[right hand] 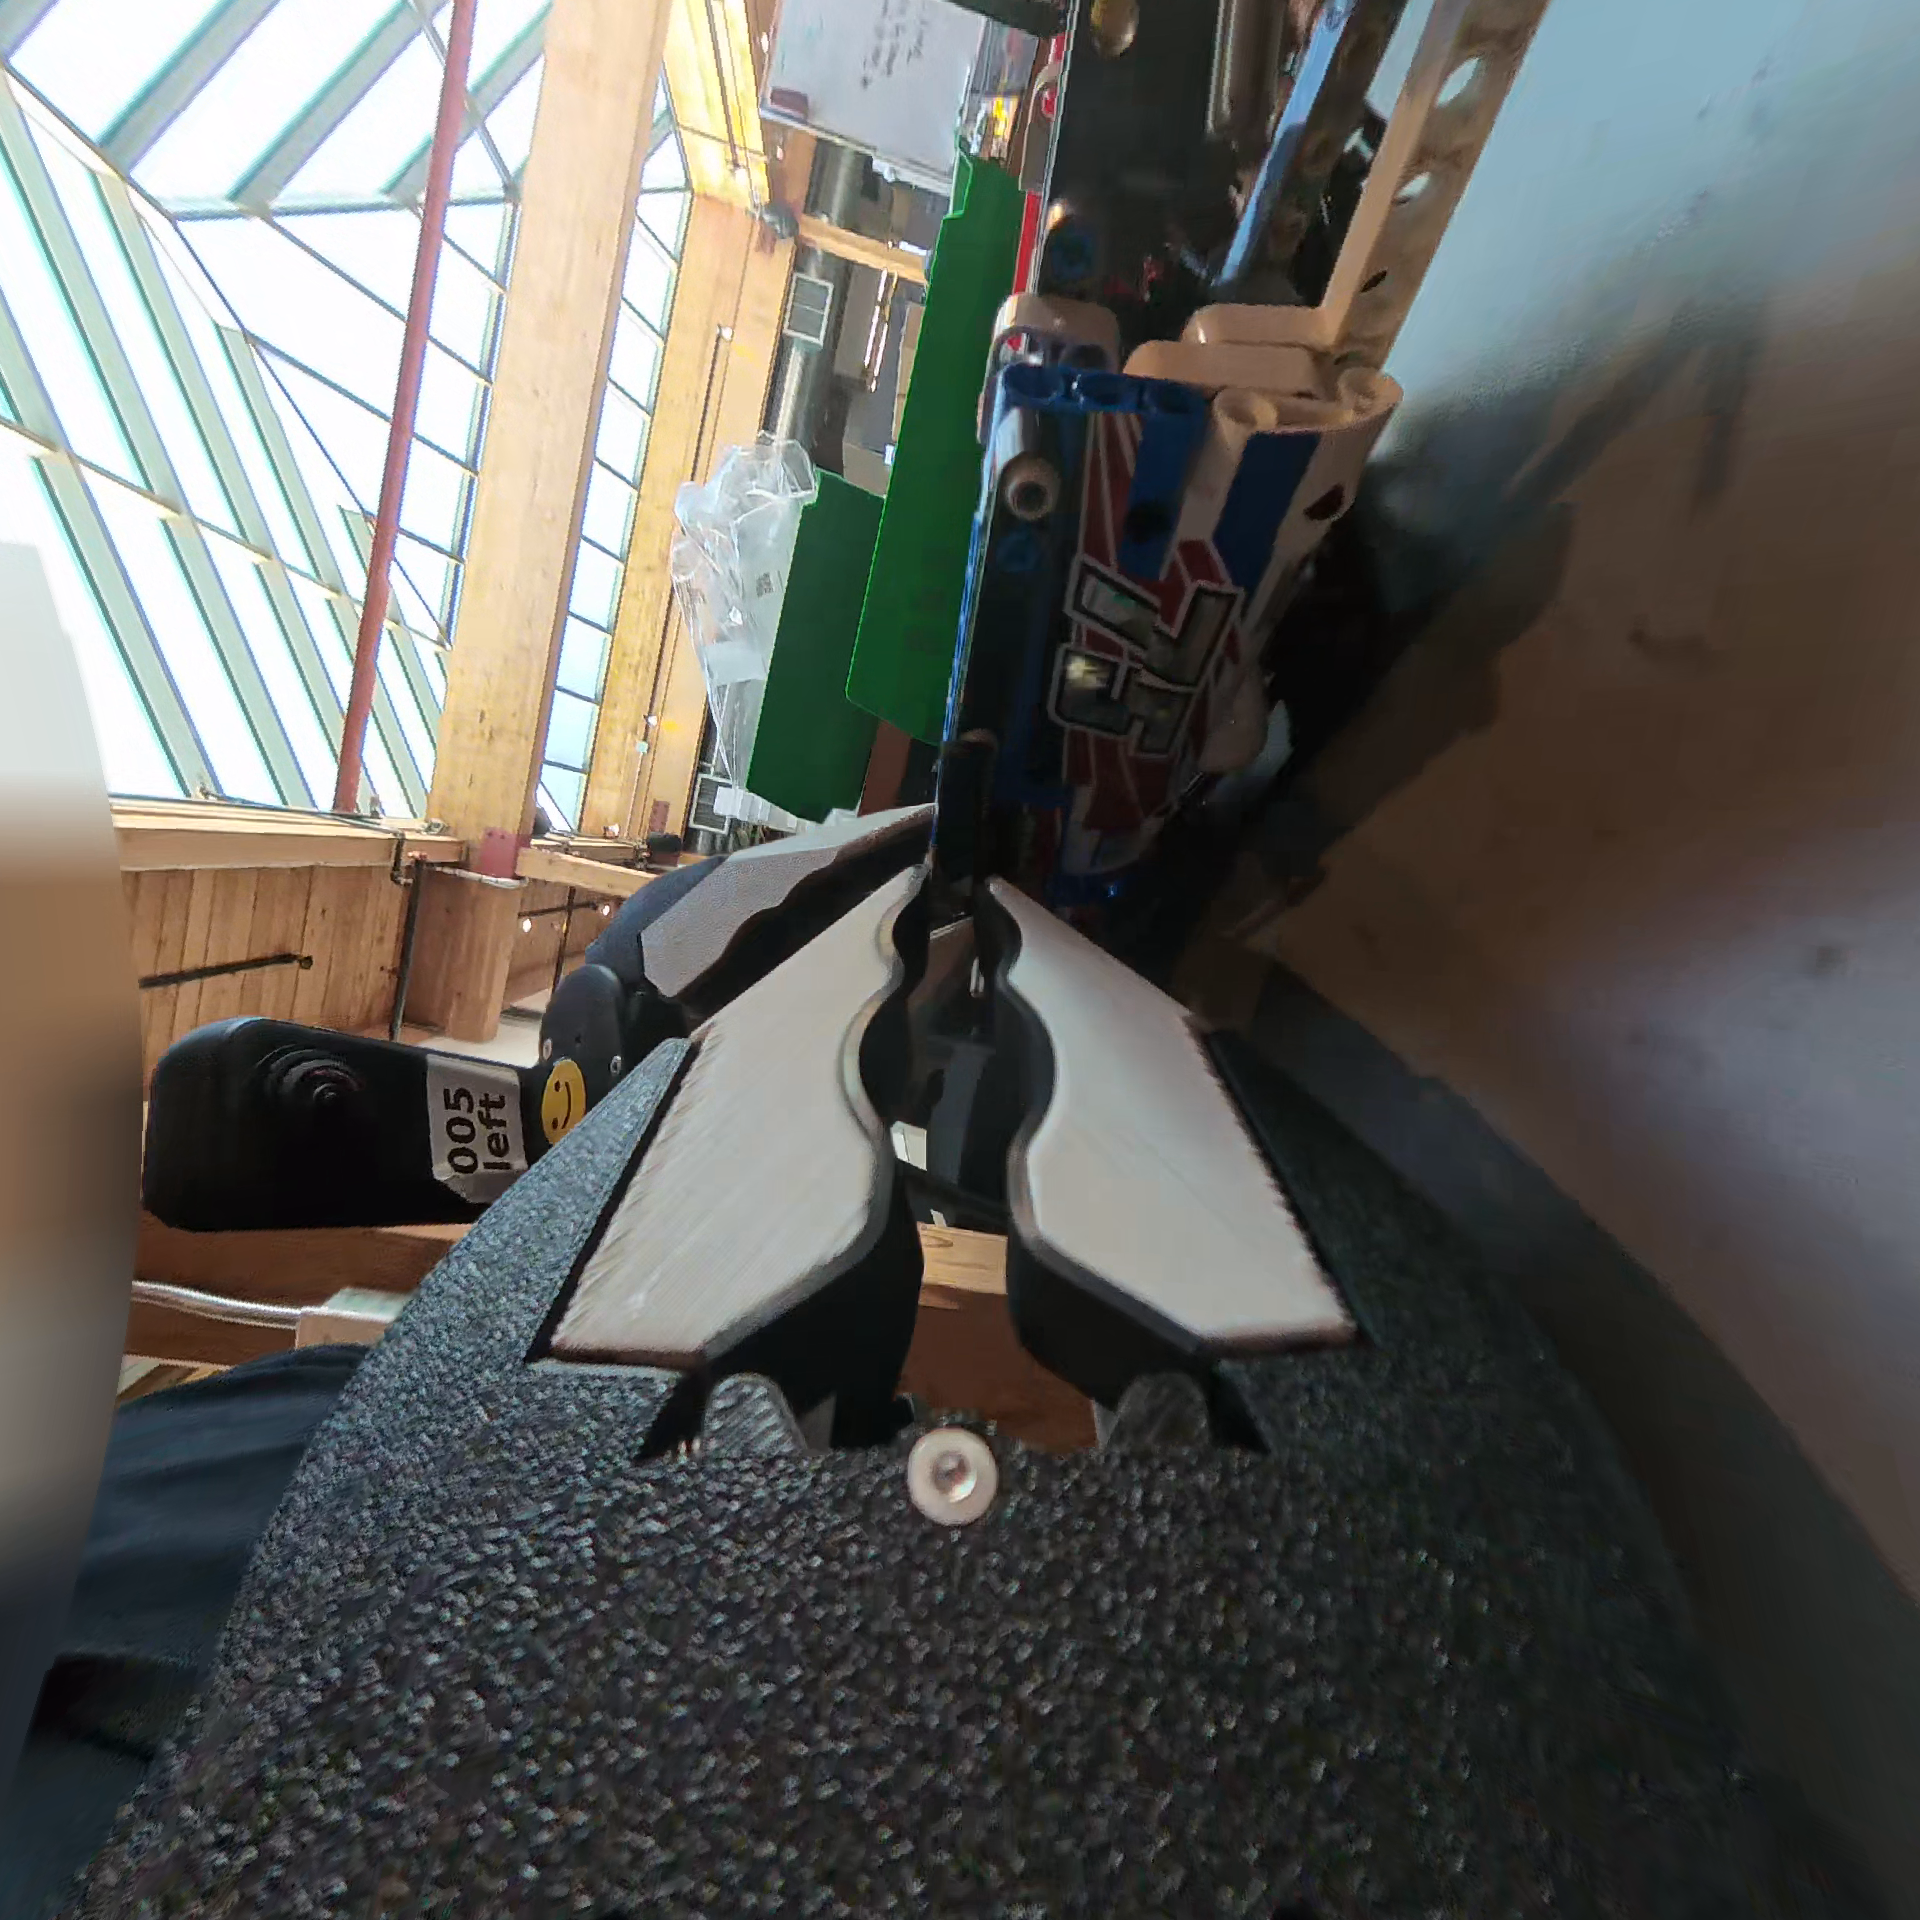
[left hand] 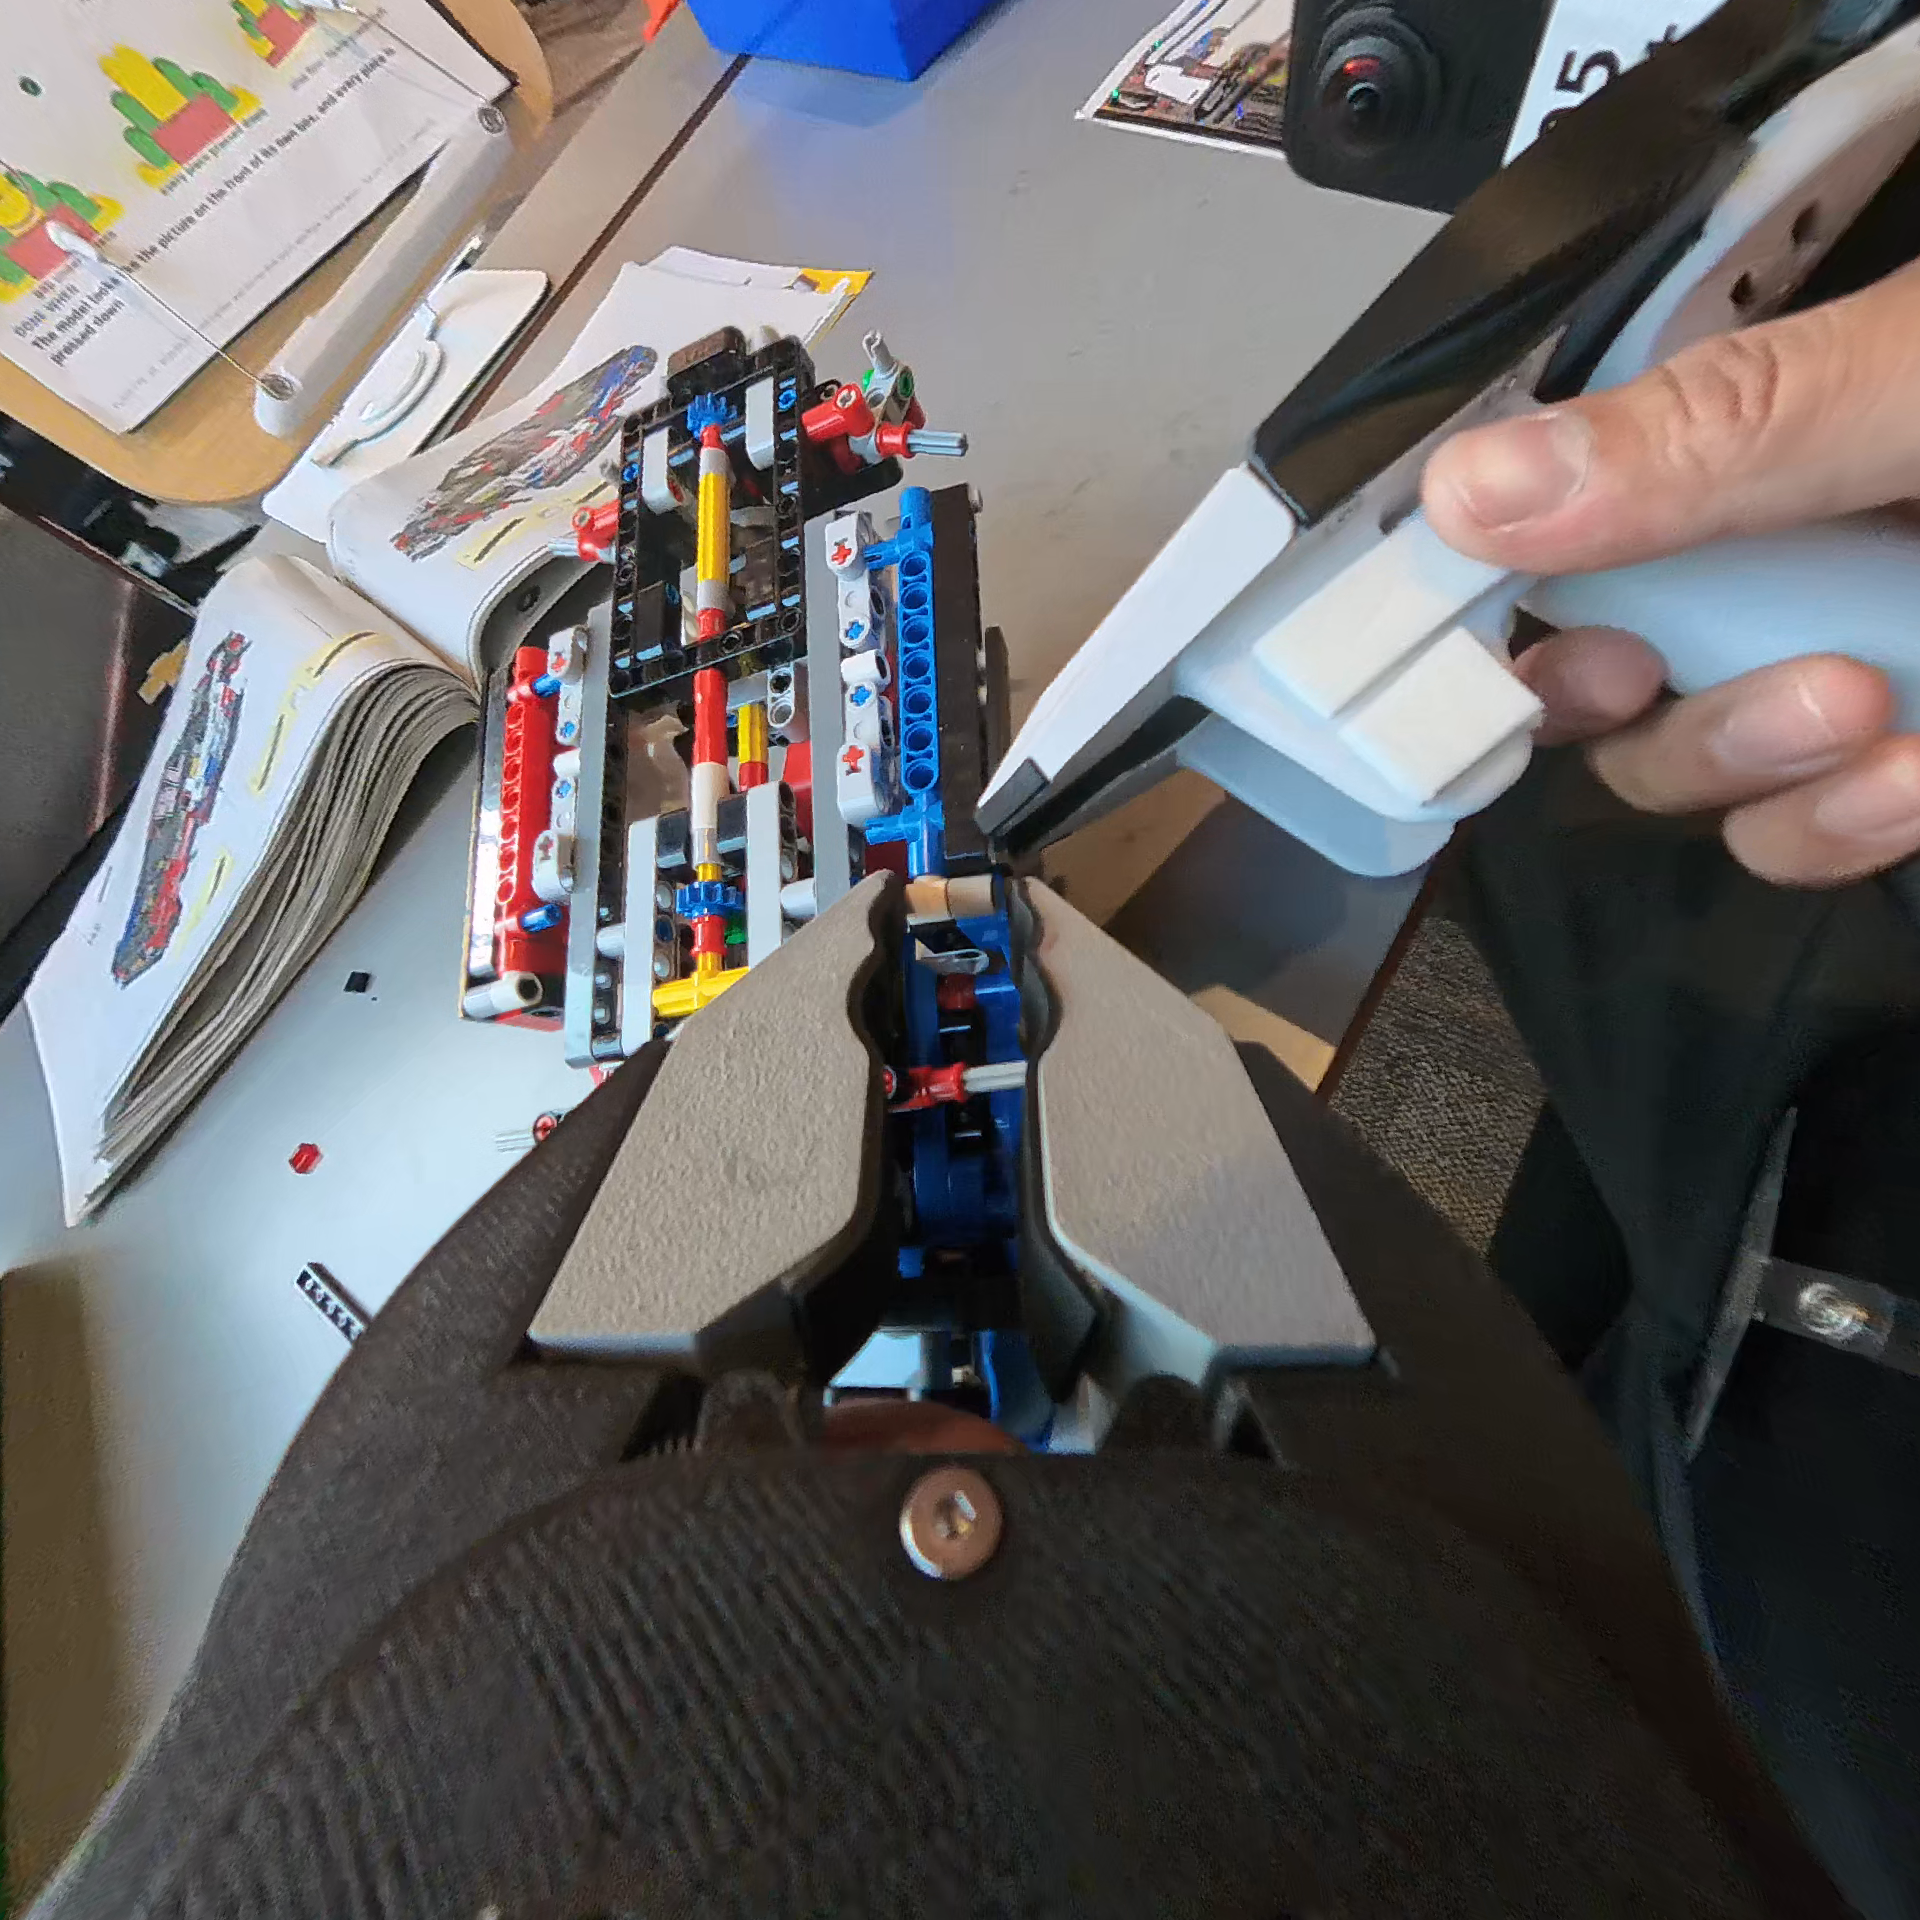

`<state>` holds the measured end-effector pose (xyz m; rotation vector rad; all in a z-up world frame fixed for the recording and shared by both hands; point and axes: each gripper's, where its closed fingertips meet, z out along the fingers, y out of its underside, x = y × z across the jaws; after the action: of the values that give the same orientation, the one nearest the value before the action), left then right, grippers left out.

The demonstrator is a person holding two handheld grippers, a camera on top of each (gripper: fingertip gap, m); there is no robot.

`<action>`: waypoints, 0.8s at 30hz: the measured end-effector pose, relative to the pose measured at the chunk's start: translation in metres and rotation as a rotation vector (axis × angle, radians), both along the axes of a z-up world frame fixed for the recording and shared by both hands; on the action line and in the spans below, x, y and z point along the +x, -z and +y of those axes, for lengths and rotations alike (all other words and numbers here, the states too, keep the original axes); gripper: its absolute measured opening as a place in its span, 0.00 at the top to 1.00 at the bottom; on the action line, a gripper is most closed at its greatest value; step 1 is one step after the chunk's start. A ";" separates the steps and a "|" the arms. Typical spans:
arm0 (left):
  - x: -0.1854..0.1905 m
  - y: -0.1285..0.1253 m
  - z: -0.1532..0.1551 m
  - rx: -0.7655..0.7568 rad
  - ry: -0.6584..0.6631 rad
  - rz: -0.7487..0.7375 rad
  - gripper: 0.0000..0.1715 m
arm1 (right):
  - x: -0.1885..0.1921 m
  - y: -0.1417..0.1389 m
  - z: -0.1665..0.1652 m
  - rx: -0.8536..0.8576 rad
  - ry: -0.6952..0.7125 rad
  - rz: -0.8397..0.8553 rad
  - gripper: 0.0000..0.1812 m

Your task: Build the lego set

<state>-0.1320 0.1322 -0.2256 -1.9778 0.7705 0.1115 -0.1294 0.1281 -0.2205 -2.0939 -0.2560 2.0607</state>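
Writing in your view
You have a printed instruction sheet [left hand: 239, 177], a white camera sticker [right hand: 476, 1132], and a lego panel decal [right hand: 1143, 665].

Lego vehicle chassis [left hand: 717, 665]: black, grey, red and blue beams, yellow axles; lying underside-up on table, blue side section [left hand: 961, 1049] sitting clamped.

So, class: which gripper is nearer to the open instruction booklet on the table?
Left. The left gripper, clamped on the lego model, sits just beside the instruction booklet; the right gripper touches the model's far side, away from the booklet.
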 end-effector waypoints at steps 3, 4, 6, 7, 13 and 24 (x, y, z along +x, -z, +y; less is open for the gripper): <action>-0.001 -0.001 0.001 0.022 0.008 -0.004 0.90 | -0.001 0.000 0.002 0.002 0.017 0.012 0.97; -0.001 -0.001 0.002 0.031 0.009 0.005 0.90 | -0.001 0.000 0.003 0.002 0.018 0.020 0.97; 0.000 -0.001 0.002 0.049 0.013 0.025 0.90 | 0.000 0.000 0.004 -0.007 0.024 0.040 0.97; -0.001 -0.001 0.002 0.052 0.015 0.037 0.90 | 0.000 0.000 0.004 -0.014 0.027 0.051 0.97; -0.003 0.000 -0.002 0.043 -0.019 0.058 0.88 | -0.001 -0.001 0.007 -0.002 0.023 0.091 0.97; 0.002 -0.001 -0.017 0.024 -0.097 0.032 0.87 | 0.001 -0.001 0.017 -0.022 0.011 0.105 0.97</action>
<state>-0.1300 0.1154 -0.2242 -1.9947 0.6902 0.2100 -0.1282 0.1452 -0.2196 -1.9870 -0.2063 2.1673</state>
